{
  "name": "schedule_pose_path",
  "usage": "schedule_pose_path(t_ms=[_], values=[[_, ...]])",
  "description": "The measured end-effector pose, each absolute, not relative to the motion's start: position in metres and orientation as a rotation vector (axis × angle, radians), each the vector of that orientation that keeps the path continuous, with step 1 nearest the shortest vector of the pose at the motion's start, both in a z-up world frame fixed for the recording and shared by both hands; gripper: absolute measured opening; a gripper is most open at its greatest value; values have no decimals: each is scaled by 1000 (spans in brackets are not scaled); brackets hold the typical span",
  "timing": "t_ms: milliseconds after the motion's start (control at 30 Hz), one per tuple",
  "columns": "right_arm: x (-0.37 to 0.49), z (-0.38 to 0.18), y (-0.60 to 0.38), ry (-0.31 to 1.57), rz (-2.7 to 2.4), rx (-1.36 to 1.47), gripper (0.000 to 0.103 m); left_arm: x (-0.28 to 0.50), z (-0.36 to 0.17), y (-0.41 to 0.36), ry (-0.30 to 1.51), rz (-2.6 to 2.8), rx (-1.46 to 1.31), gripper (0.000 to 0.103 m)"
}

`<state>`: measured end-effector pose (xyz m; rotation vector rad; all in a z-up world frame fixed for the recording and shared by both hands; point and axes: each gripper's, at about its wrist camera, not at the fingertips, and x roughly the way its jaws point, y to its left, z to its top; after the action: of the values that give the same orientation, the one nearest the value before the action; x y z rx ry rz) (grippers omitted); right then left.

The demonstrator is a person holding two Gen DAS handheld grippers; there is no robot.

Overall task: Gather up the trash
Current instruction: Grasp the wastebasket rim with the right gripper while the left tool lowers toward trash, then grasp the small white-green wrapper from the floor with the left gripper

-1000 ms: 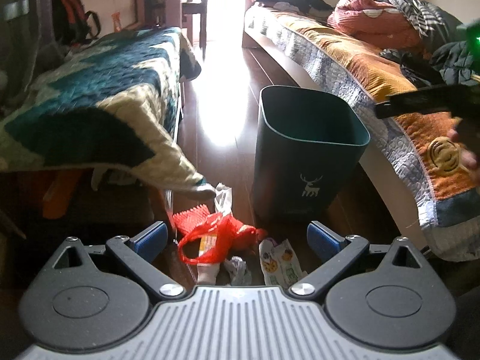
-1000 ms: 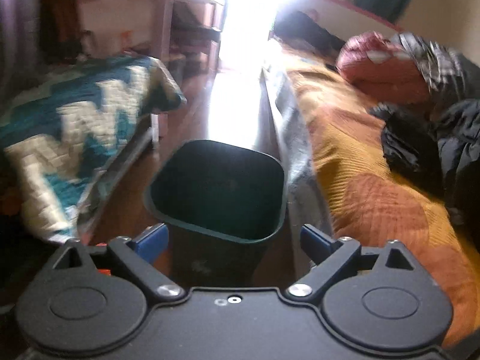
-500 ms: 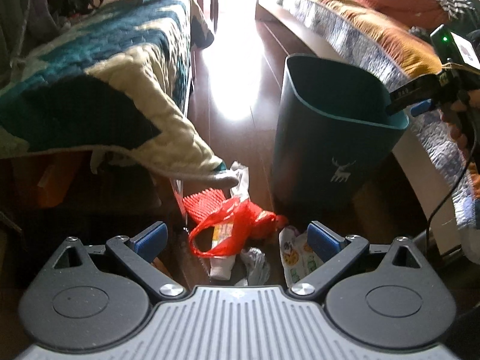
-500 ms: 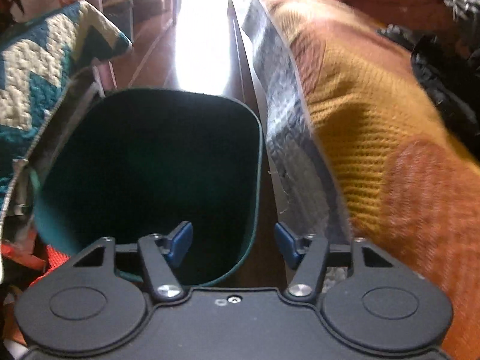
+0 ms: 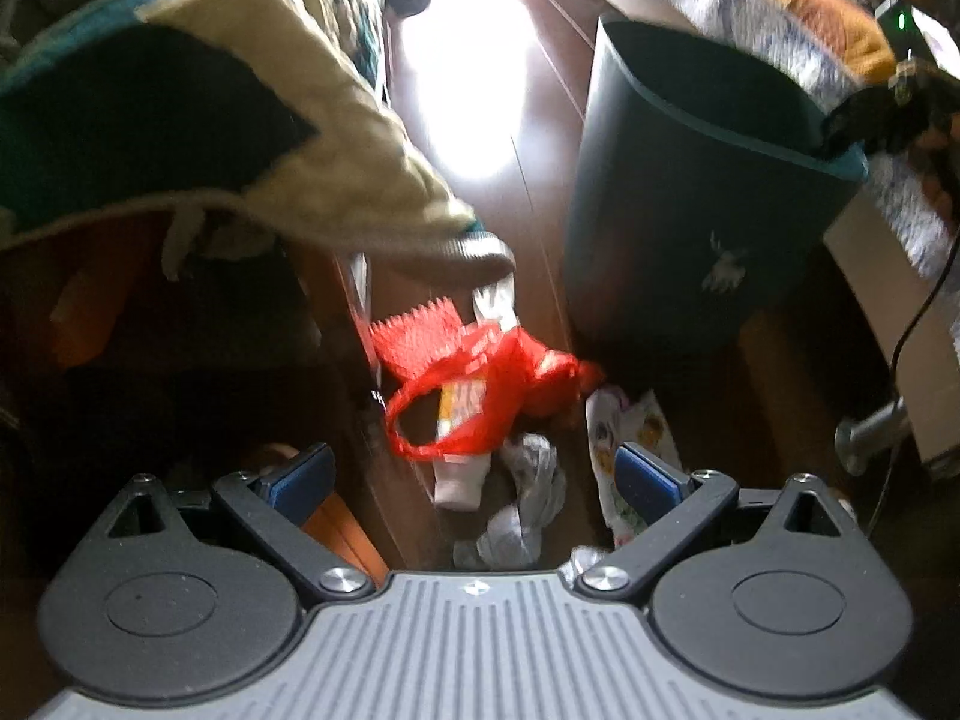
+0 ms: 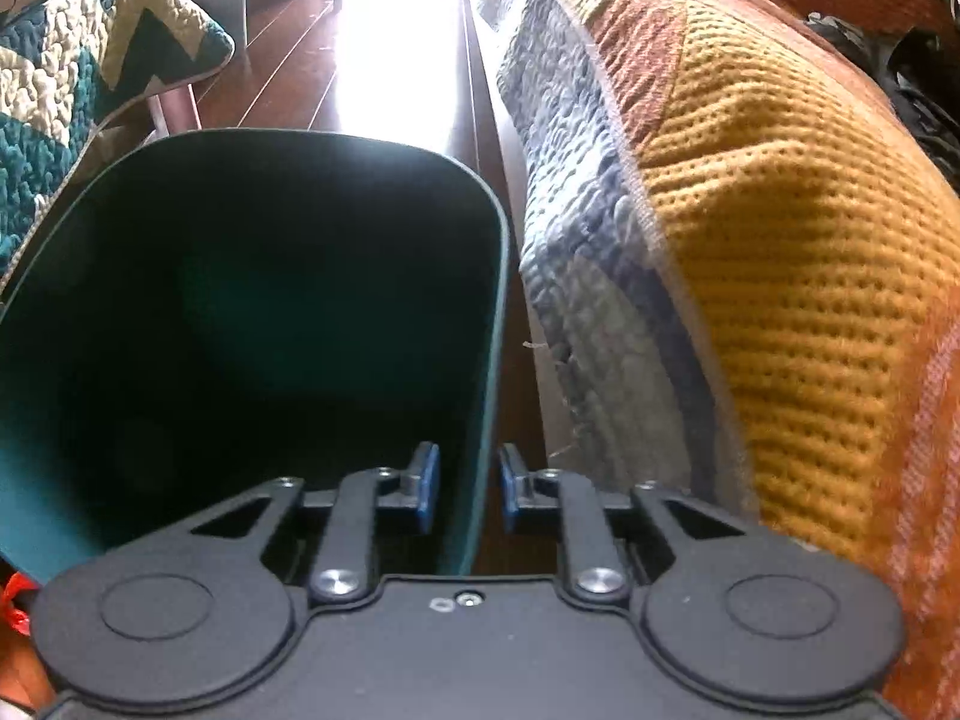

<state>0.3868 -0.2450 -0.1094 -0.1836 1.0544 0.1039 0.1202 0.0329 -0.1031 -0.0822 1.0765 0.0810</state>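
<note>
A dark green bin with a deer mark stands on the wood floor. Left of its foot lies a trash pile: a red net bag, a white tube, a crumpled grey wrapper and a printed wrapper. My left gripper hangs open just above this pile with nothing between its fingers. My right gripper straddles the right wall of the bin at the near rim. Its jaws are closing, with a thin gap still showing beside each pad. The bin's inside looks dark.
A teal and cream quilt overhangs the pile from the left. A bed with an orange blanket runs close along the bin's right side. A metal foot and a black cable sit at the right. Glare covers the floor beyond.
My left gripper has sunk closer to the trash pile. My right gripper has dropped to the bin's rim, and its jaws have gone from wide apart to narrow around the wall.
</note>
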Motion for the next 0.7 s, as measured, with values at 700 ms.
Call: schedule_pose_path(t_ms=[700], values=[[357,-101,-246,938,116,-288,4,126,-250,-58,1339,-410,372,99]])
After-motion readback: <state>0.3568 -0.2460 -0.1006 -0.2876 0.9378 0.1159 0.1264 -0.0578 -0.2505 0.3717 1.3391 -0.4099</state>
